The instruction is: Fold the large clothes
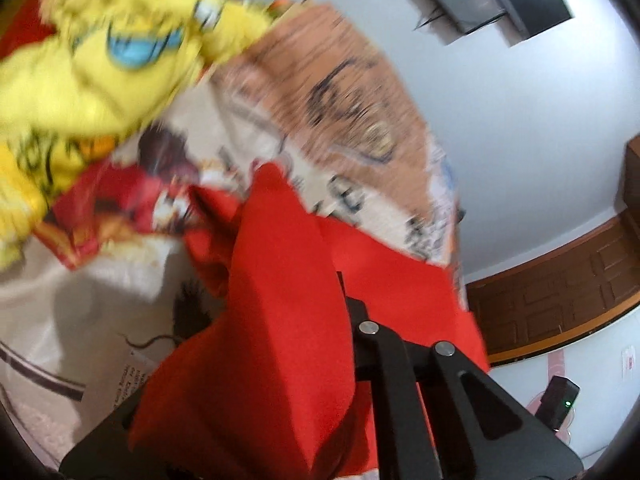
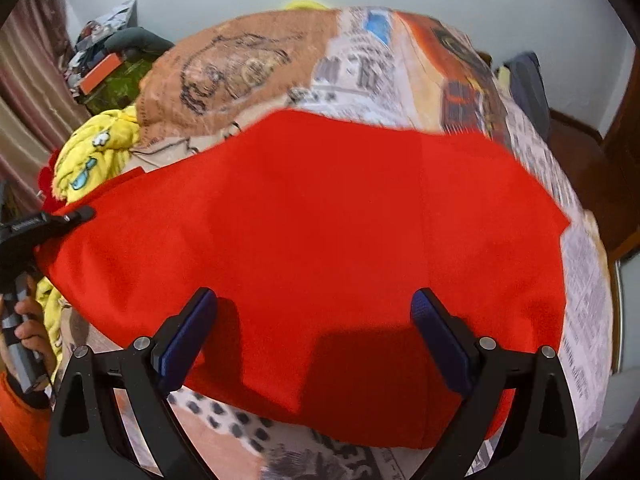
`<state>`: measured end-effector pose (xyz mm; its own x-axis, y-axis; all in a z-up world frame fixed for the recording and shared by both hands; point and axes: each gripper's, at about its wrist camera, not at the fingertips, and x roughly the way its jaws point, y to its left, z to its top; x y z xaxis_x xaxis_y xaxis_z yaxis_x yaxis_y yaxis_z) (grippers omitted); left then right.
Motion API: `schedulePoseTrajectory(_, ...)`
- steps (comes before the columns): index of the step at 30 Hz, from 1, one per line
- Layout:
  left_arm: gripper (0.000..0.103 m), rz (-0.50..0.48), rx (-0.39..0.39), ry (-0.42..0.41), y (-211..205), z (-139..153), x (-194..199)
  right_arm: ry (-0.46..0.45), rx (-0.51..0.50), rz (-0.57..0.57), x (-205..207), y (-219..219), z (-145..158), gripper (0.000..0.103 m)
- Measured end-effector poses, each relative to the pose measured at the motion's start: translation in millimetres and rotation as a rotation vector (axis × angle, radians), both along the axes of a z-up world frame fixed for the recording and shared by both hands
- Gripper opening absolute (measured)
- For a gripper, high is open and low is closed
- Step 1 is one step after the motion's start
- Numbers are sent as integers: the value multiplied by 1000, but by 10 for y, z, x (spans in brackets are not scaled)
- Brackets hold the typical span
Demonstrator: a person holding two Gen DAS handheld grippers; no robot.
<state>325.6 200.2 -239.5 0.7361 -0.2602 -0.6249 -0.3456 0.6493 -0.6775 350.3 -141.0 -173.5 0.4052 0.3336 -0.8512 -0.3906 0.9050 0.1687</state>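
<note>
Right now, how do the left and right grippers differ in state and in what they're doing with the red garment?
The left gripper is shut on the red garment's left edge; the right gripper is open and holds nothing. In the left wrist view red cloth drapes over the left gripper; the right gripper's blue pads stand spread apart over the garment. Both are at the same garment.

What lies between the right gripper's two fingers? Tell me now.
Only the red cloth, spread flat on the printed bedsheet; the right gripper stands open over it, shown in the right wrist view.
</note>
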Motion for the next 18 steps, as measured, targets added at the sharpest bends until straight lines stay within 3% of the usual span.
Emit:
schedulePoseTrajectory(6,7,15,146,-119,-120,580,-138,-58,5,84,30,500,211,97)
schedulePoseTrajectory(9,7,12,278,-158,-197,826,-234,-51,-7,142,31,819,154,97)
schedulePoseTrajectory(14,7,-27,469,-168,-367,989,-274,-28,-76,247,-28,1308,-126,97)
schedulePoseTrajectory(18,7,-73,535,-143,-522,930,-189,-24,-114,278,-91,1444,-279,97)
